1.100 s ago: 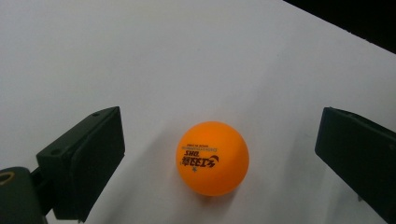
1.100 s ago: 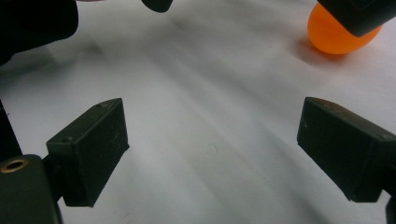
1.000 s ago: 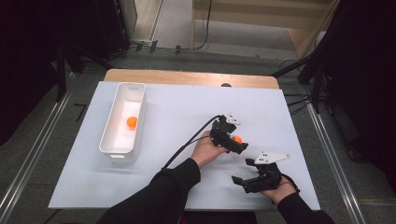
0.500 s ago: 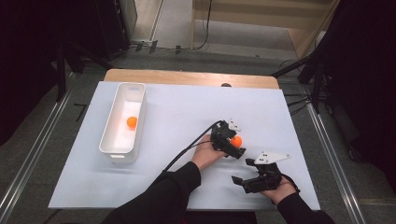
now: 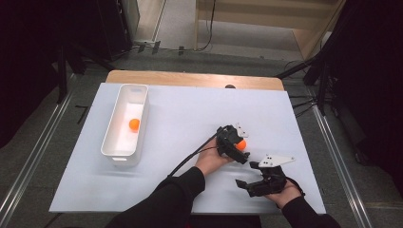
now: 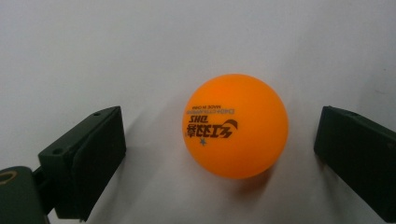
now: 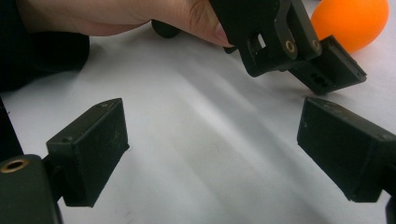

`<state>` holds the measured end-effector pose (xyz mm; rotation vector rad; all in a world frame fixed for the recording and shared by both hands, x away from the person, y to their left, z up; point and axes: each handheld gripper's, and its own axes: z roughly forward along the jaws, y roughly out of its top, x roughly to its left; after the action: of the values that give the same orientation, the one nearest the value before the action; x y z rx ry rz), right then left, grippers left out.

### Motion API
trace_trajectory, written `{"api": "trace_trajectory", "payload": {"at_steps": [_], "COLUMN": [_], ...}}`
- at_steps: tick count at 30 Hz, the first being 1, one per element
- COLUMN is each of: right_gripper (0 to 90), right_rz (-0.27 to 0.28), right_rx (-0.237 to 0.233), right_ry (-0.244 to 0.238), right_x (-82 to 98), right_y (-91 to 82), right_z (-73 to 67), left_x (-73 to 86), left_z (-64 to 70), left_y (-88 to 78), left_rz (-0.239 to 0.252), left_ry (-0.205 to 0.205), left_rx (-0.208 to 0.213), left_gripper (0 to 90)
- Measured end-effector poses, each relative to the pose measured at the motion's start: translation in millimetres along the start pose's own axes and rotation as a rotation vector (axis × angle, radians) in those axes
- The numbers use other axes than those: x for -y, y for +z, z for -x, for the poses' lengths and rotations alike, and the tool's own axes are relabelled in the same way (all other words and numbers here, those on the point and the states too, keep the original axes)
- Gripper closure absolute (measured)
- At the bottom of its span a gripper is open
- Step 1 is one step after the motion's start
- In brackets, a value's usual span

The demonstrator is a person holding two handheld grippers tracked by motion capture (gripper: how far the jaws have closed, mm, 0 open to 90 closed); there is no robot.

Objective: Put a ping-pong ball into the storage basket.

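Orange ball (image 6: 235, 126) sits between the left gripper's (image 6: 219, 144) spread jaws — touching neither — nearer the right-hand one.

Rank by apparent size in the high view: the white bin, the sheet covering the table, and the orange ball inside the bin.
1. White sheet, by far the largest.
2. White bin, long and narrow, resting on the sheet.
3. Orange ball, a small dot inside the bin.

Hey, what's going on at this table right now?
A person holds a gripper in each hand over a white table. The left gripper is open around an orange ball lying on the table, with a gap between the ball and each jaw, so it is not gripped. The right gripper sits open nearby with nothing in it. Another orange ball lies in a white bin at the left.
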<state>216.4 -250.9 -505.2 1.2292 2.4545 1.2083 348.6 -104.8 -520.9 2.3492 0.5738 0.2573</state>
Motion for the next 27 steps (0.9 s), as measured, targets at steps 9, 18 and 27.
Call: {"api": "trace_trajectory", "payload": {"at_steps": [9, 18, 27], "right_gripper": [7.3, 7.3, 7.4], "right_rz": [-0.001, -0.004, -0.002], "right_rx": [0.001, 0.002, 0.000], "right_ry": [0.000, 0.000, -0.001], "right_x": [0.1, 0.0, 0.1], "right_y": [0.1, 0.7, 0.2], "right_z": [0.2, -0.4, 0.0], "left_x": [4.3, 6.3, 5.0], "left_z": [0.8, 0.4, -9.4], "left_y": [-7.1, -9.5, -11.9], "left_rz": [0.047, 0.066, 0.061], "left_ry": [0.001, -0.013, -0.068], "left_rx": [-0.004, 0.003, 0.063], "left_gripper": [31.5, 50.4, 50.7]}}
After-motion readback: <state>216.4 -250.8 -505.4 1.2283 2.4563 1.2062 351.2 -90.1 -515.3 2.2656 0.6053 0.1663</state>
